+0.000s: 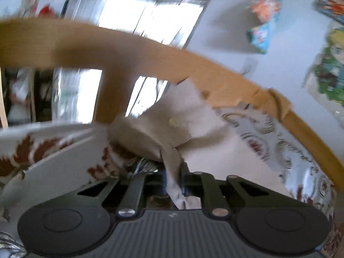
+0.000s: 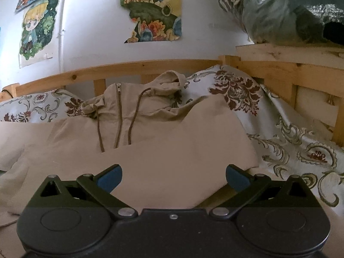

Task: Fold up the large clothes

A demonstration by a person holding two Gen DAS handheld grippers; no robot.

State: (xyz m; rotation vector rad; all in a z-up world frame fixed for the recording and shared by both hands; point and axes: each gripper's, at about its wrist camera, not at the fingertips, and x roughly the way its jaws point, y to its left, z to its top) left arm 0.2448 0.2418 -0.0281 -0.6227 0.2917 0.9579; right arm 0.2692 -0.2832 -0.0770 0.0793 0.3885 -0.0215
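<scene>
The beige hooded jacket [image 2: 137, 129] lies spread on the bed, its hood at twelve o'clock toward the wooden headboard [image 2: 120, 67], zipper and drawcords showing. The left hand-held gripper [image 1: 172, 172] is pinched closed on a fold of the jacket's fabric [image 1: 169, 157]. The right hand-held gripper [image 2: 174, 177] hovers wide open over the jacket's near edge, holding nothing. Floral bedding [image 2: 290, 142] lies at three o'clock.

Beige hooded jacket [image 2: 137, 133] lies on bed, zip and brown drawcords up, hood far; near part folded over the front.
</scene>
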